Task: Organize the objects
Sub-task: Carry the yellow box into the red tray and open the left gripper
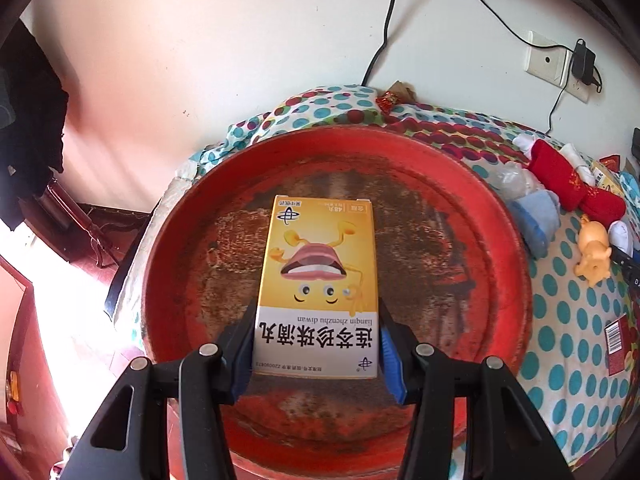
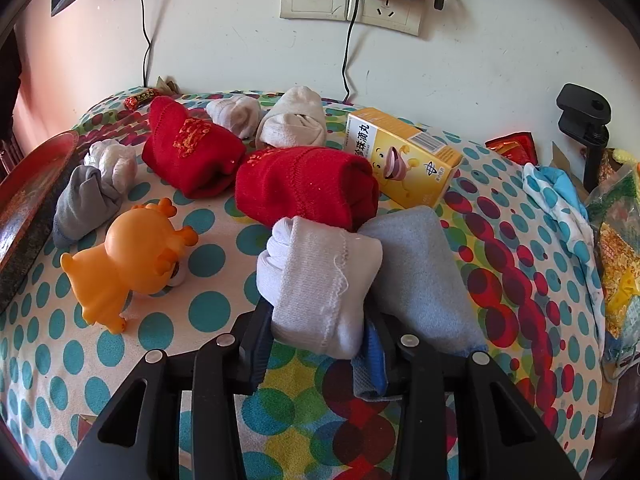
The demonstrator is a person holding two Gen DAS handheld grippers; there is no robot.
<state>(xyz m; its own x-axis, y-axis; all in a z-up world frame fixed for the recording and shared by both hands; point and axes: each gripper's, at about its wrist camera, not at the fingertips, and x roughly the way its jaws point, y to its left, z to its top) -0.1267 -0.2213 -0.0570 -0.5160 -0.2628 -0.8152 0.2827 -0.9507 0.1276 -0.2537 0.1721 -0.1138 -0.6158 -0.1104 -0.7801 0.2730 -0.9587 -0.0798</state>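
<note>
The left hand-held gripper [image 1: 316, 344] points steeply downward, its two black fingers, lined with blue pads [image 1: 390, 350], standing moderately apart and pressing the long sides of a yellow box [image 1: 318, 280] at its near end. The right hand-held gripper [image 2: 318, 340] is also pitched steeply downward, its fingers drawn close together and clamped on the near end of a white rolled sock [image 2: 316, 288]. No hand or sleeve shows in either wrist view.
</note>
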